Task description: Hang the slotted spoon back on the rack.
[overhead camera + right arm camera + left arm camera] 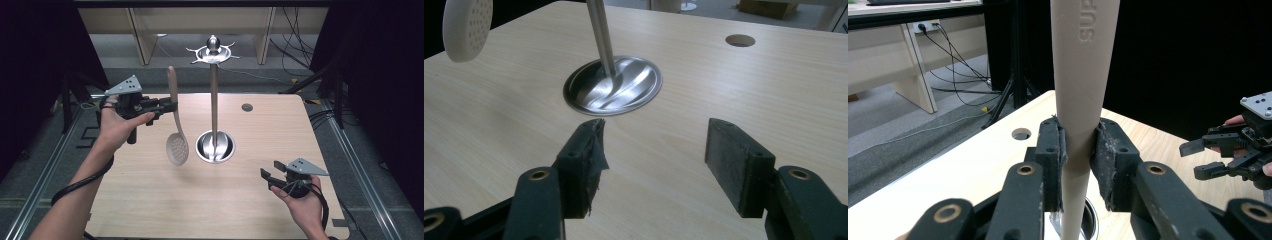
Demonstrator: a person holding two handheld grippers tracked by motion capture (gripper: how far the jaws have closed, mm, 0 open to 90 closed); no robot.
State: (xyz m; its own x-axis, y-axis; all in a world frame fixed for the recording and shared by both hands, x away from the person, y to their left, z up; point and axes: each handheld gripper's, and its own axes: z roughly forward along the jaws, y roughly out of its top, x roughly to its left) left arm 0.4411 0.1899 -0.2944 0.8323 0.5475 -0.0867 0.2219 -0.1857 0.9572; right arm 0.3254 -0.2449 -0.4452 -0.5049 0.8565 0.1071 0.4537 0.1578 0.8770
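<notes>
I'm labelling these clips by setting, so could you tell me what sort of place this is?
Most likely a lab or recording bay, not a kitchen: the wooden table has a cable hole and stands between black curtains, with loose cables on the grey floor behind it.

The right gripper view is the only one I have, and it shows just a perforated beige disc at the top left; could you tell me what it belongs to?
Observer: It is the head of a slotted spoon hanging upright above the table, handle up.
Operator: What keeps it up there, please?
Observer: The left gripper is shut on the handle, pads pressed to both sides.
Operator: And the metal pole in front of me, how does it end?
Observer: It is a utensil stand; its top carries a ring of hooks under a round knob, all bare.
Operator: Where does my right gripper sit?
Observer: Low over the table's near right part, jaws open, nothing between them.
</notes>
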